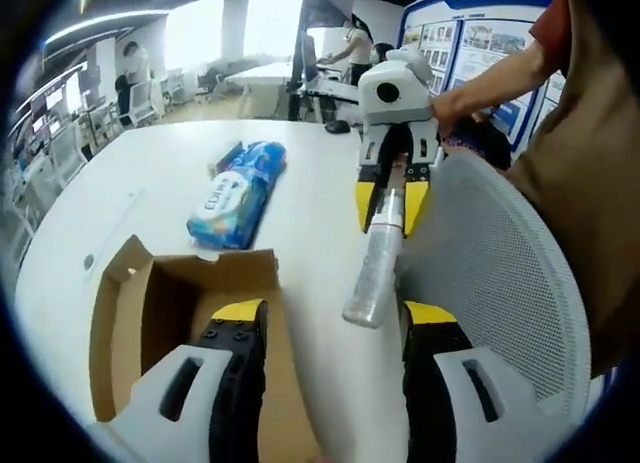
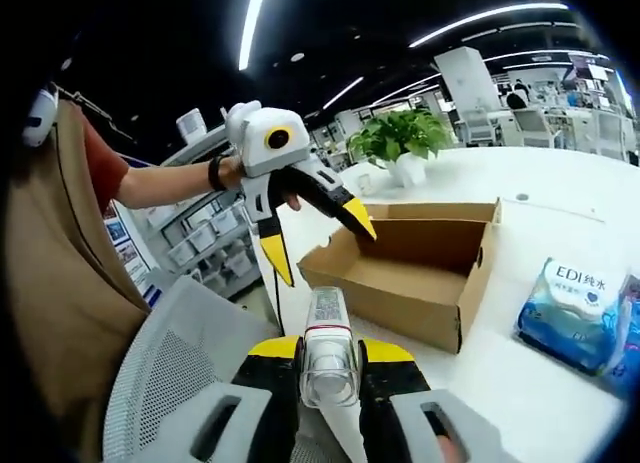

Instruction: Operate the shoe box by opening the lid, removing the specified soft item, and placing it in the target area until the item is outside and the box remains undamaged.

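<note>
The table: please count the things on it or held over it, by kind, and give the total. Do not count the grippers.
Box: 1, open, on the table
Wipes pack: 1, lying beside the box
Bottle: 1, clear, held in the right gripper
Total: 3

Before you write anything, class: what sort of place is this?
Probably an open-plan office or lab: white desks with office chairs, notice boards on the wall, shelving with bins and strip ceiling lights.
</note>
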The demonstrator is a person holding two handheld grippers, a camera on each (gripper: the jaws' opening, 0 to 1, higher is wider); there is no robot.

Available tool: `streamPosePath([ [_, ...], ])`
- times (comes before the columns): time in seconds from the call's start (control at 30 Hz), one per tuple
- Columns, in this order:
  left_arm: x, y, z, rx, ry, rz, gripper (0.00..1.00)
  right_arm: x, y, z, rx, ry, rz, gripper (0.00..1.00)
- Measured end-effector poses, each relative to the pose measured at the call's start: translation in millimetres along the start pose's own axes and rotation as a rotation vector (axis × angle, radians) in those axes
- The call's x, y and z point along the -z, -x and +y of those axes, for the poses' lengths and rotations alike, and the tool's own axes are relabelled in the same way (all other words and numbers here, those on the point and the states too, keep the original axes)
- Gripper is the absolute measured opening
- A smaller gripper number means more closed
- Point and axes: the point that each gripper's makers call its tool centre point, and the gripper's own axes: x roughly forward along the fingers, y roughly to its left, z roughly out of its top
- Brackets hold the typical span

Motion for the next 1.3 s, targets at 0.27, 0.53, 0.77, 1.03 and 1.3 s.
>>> streamPosePath([
  [0.27,12.3,5.4,12.2,-0.087,0.1,-0.055,0.6,10.7,12.0,-10.9,0.033,-0.03,0.016,0.17],
  [0.53,34.2,16.3,44.4,-0.303,0.254,-0.114,0.62,16.0,25.0,-20.2,0.071,-0.053,0.02,0.17],
  [0.77,56.4,19.1,33.4,-0.331,0.327,-0.13,0.63,25.2,35.3,-28.2,0.095,-0.063,0.036,0.17],
  [1.03,79.2,24.8,26.9,-0.359,0.382,-0.123,0.63,29.6,43.4,-31.6,0.107,-0.081,0.049,0.17],
  [1.3,86.8,31.9,25.2,-0.382,0.415,-0.137,0.63,23.6,56.5,-40.2,0.12,-0.06,0.074,0.17],
])
